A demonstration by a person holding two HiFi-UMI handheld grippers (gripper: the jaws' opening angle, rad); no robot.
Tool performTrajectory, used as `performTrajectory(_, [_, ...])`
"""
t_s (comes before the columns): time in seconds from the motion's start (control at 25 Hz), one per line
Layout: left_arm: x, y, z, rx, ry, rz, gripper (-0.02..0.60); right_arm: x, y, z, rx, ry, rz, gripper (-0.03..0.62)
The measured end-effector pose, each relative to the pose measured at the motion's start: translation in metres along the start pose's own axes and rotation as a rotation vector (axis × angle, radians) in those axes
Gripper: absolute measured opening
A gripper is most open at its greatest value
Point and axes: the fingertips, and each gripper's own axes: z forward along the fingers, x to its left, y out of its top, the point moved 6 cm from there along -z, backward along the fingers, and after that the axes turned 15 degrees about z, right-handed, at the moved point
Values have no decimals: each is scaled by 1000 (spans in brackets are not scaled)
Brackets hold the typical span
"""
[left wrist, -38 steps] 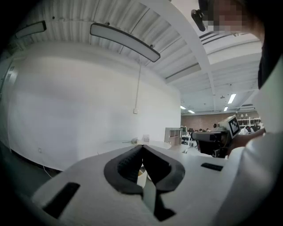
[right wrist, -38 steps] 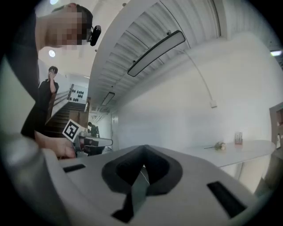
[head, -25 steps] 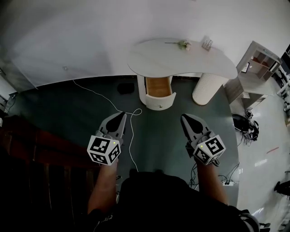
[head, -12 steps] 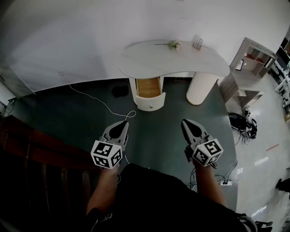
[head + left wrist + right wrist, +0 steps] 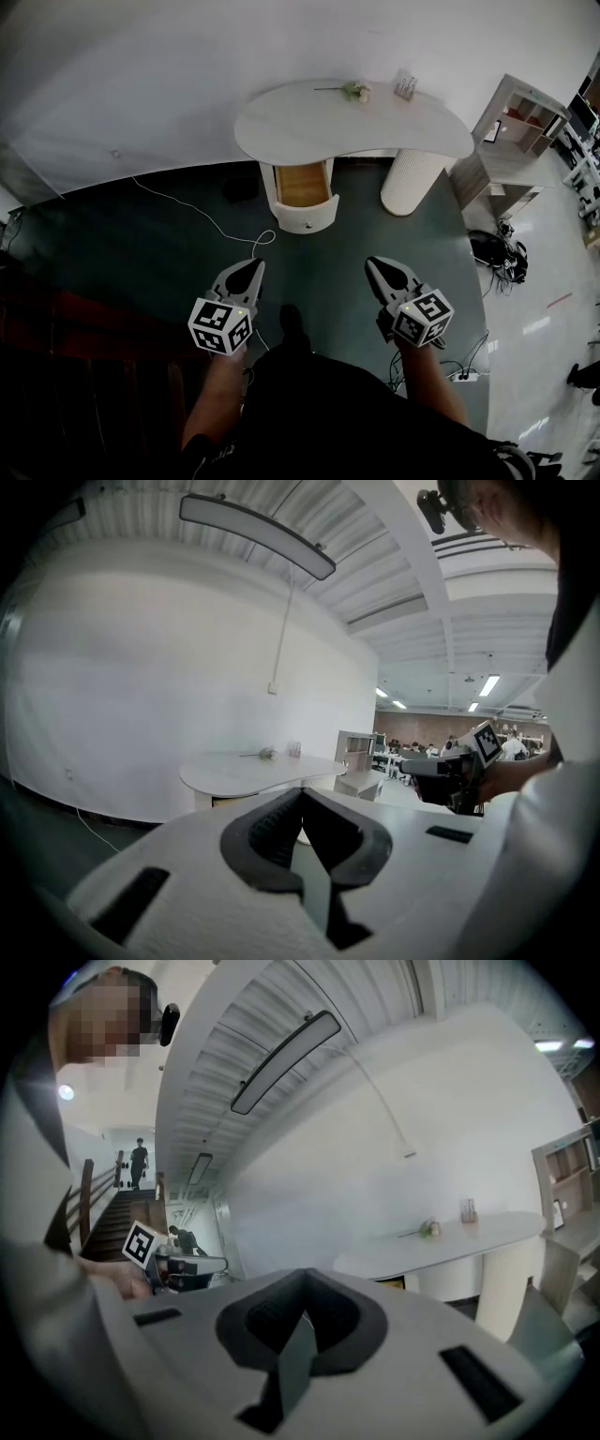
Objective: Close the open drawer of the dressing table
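Note:
The white dressing table (image 5: 347,120) stands against the far wall, its wood-lined drawer (image 5: 303,187) pulled out toward me with the rounded white front (image 5: 307,223) facing me. My left gripper (image 5: 249,269) and right gripper (image 5: 377,266) hang side by side over the dark floor, well short of the drawer, both shut with nothing between the jaws. In the left gripper view the closed tips (image 5: 302,792) point at the table (image 5: 253,769). The right gripper view shows the shut tips (image 5: 305,1275) and the table (image 5: 450,1239) off to the right.
A flower (image 5: 354,90) and a small holder (image 5: 405,84) lie on the tabletop. The table's white cylinder leg (image 5: 409,178) stands right of the drawer. A white cable (image 5: 211,217) runs across the floor. A shelf unit (image 5: 520,131) and tangled cables (image 5: 499,255) are at right, dark stairs (image 5: 75,328) at left.
The view has shifted, so the table sits further left in the picture. Both grippers stay shut, slightly lower in view. A shoe now shows between them.

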Motion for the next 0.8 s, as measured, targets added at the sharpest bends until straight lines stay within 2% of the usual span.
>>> performTrajectory(0.16, [35, -12, 29, -8, -3, -28, 8, -15, 5, 34, 23, -27, -4, 5])
performTrajectory(0.32, [81, -13, 64, -16, -11, -55, 8, -26, 29, 80, 43, -51, -11, 5])
performTrajectory(0.48, [131, -16, 92, -30, -18, -67, 8, -34, 47, 129, 98, -80, -66, 6])
performTrajectory(0.56, [155, -18, 103, -31, -22, -75, 8, -39, 55, 147, 106, -103, -48, 5])
performTrajectory(0.8, [208, -11, 125, -43, -25, 15, 8, -52, 58, 195, 141, -130, -58, 6])
